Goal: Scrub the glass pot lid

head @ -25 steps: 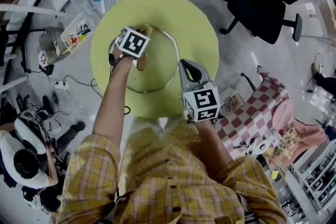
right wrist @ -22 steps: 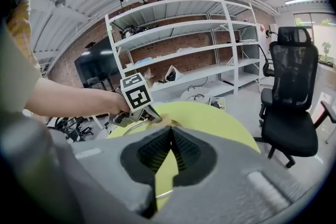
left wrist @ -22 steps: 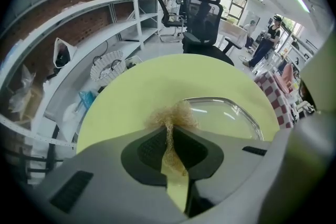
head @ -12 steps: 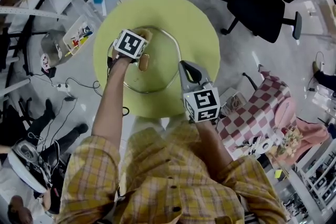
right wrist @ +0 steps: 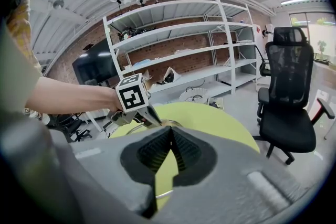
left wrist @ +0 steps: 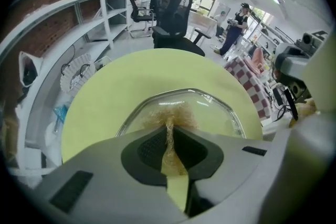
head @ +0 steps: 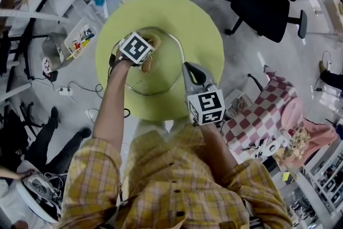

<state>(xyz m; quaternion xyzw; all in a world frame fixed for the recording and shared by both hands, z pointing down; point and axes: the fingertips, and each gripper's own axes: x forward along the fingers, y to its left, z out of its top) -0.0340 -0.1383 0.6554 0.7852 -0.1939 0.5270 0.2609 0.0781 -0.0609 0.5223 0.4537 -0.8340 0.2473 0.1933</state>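
The glass pot lid (head: pixel 161 69) with a metal rim lies flat on the round yellow-green table (head: pixel 203 35). My left gripper (head: pixel 146 56) is over the lid's left part. In the left gripper view it (left wrist: pixel 169 131) is shut on a tan fibrous scrubber (left wrist: pixel 170 113), whose tuft rests on the lid (left wrist: pixel 210 107). My right gripper (head: pixel 186 66) has its tips at the lid's right rim. In the right gripper view its jaws (right wrist: pixel 170 134) are shut, and a short piece of the rim (right wrist: pixel 164 193) shows below them. The left gripper (right wrist: pixel 151 118) is also in that view.
A black office chair (head: pixel 268 2) stands at the far right of the table. A checkered cloth (head: pixel 262 110) lies to the right, close to my right arm. Shelves and bins (head: pixel 80 35) with cables line the left. A person (left wrist: pixel 239 21) stands far off.
The left gripper with the scrubber has shifted a little to the right and nearer over the lid. The right gripper has stayed put. A person on the floor at lower left has moved away.
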